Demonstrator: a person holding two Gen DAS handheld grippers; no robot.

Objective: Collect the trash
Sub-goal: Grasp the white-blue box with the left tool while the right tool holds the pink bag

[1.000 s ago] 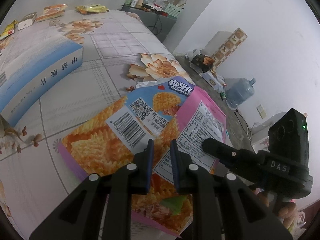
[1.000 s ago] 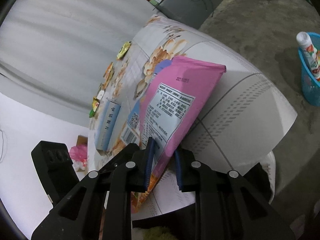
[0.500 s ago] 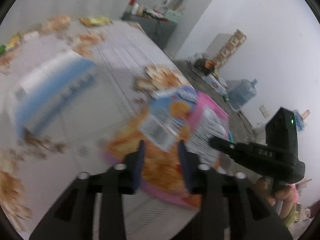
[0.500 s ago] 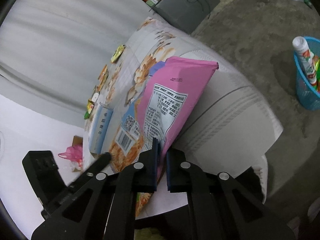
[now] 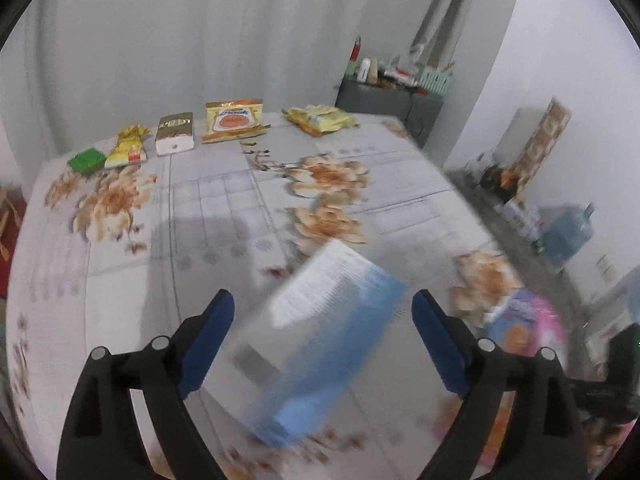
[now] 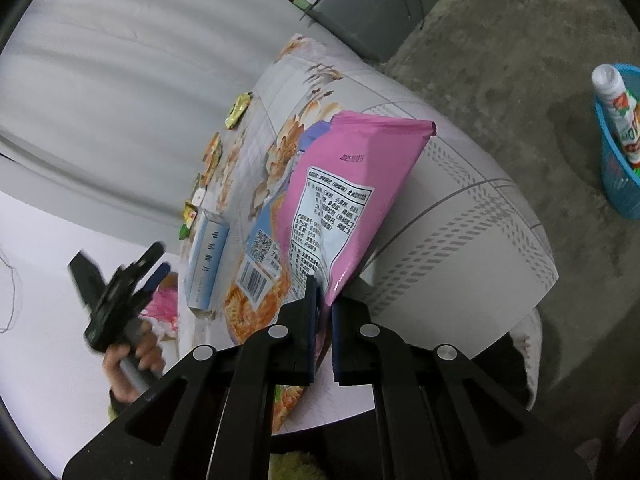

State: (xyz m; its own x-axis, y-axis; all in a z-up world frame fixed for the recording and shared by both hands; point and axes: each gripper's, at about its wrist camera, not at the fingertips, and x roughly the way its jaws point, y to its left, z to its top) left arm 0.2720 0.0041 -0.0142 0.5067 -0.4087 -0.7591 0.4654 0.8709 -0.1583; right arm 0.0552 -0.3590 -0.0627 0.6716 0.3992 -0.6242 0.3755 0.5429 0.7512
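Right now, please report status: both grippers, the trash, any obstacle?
Right gripper shut on pink snack bag. Left gripper has just been opening, jaws wide, blue-white box between them, untouched. Blue basket on floor, path clear.

Left gripper (image 5: 323, 334) has let go of the pink snack bag (image 6: 336, 208), jaws just opened wide, now framing the blue box (image 5: 316, 344); right gripper (image 6: 323, 322) has clamped the bag.

Left hand-held gripper (image 5: 323, 334) jaws just opened wide, nothing gripped; right hand-held gripper (image 6: 323, 306) clamped.
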